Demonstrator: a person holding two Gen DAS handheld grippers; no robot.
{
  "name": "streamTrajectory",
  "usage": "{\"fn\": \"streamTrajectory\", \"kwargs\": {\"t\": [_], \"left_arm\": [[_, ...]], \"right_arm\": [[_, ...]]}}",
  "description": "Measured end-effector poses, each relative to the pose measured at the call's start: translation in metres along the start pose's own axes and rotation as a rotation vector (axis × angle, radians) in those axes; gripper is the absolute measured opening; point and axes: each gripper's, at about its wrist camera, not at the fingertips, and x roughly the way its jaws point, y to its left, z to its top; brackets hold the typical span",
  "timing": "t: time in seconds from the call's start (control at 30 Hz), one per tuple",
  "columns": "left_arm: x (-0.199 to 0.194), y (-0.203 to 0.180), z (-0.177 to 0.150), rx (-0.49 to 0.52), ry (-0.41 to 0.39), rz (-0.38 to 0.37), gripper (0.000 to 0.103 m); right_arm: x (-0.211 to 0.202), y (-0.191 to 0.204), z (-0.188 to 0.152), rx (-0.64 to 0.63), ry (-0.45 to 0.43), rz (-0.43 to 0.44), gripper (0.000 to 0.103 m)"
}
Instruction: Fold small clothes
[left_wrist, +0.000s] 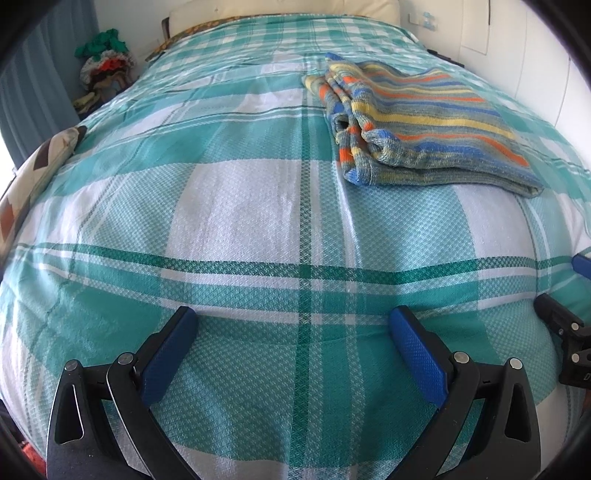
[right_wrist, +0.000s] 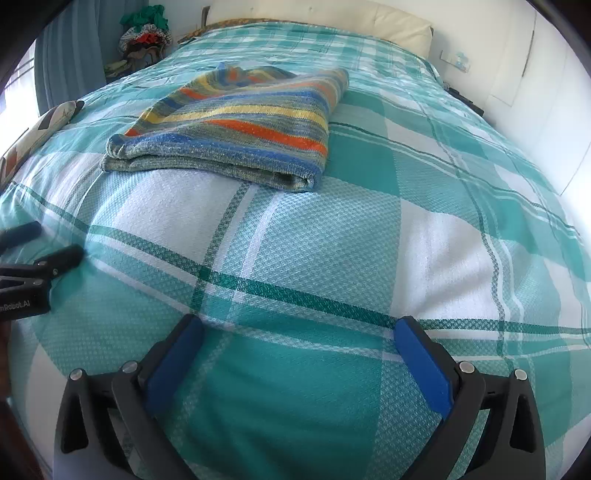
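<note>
On the teal plaid bedspread (left_wrist: 236, 206) lies a folded striped garment (left_wrist: 424, 122), well apart from both grippers. Left gripper (left_wrist: 295, 317) and right gripper (right_wrist: 299, 328) hover with jaws wide, empty. Bedside clutter (left_wrist: 105, 62), perhaps clothes, is blurred.

Bare bedspread (right_wrist: 295, 258) before claws; folded garment (right_wrist: 236, 125) beyond.

I can't make out the heap of clothes (left_wrist: 105, 62) beyond the bed's far left corner; the patterned cushion (left_wrist: 33, 177) is cut off at the left edge.
</note>
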Motion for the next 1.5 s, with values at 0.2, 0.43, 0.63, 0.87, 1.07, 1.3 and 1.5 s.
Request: {"fn": "streamTrajectory", "kwargs": {"t": [0.2, 0.43, 0.63, 0.87, 1.07, 1.3, 1.5], "left_arm": [[0.0013, -0.0005, 0.0026, 0.004, 0.021, 0.002, 0.102], [0.0022, 0.0000, 0.0033, 0.006, 0.022, -0.001, 0.102], [0.0018, -0.0008, 0.0030, 0.007, 0.025, 0.005, 0.102], [0.0028, -0.0007, 0.0042, 0.006, 0.036, 0.003, 0.102], [0.0031, 0.0001, 0.0044, 0.006, 0.033, -0.002, 0.102], [0.0026, 0.0000, 0.0035, 0.006, 0.030, -0.002, 0.102], [0.0028, -0.0001, 0.0037, 0.006, 0.030, -0.002, 0.102]], "right_arm": [[0.0001, 0.0010, 0.0001, -0.006, 0.006, -0.009, 0.101], [0.0000, 0.0022, 0.0003, -0.008, 0.011, -0.018, 0.102], [-0.0001, 0.0022, 0.0007, -0.010, 0.015, -0.020, 0.102], [0.0000, 0.0037, 0.0006, -0.012, 0.018, -0.025, 0.102], [0.0000, 0.0035, 0.0007, -0.012, 0.016, -0.028, 0.102], [-0.0001, 0.0038, 0.0006, -0.012, 0.017, -0.031, 0.102], [0.0000, 0.0035, 0.0005, -0.011, 0.014, -0.032, 0.102]]}}
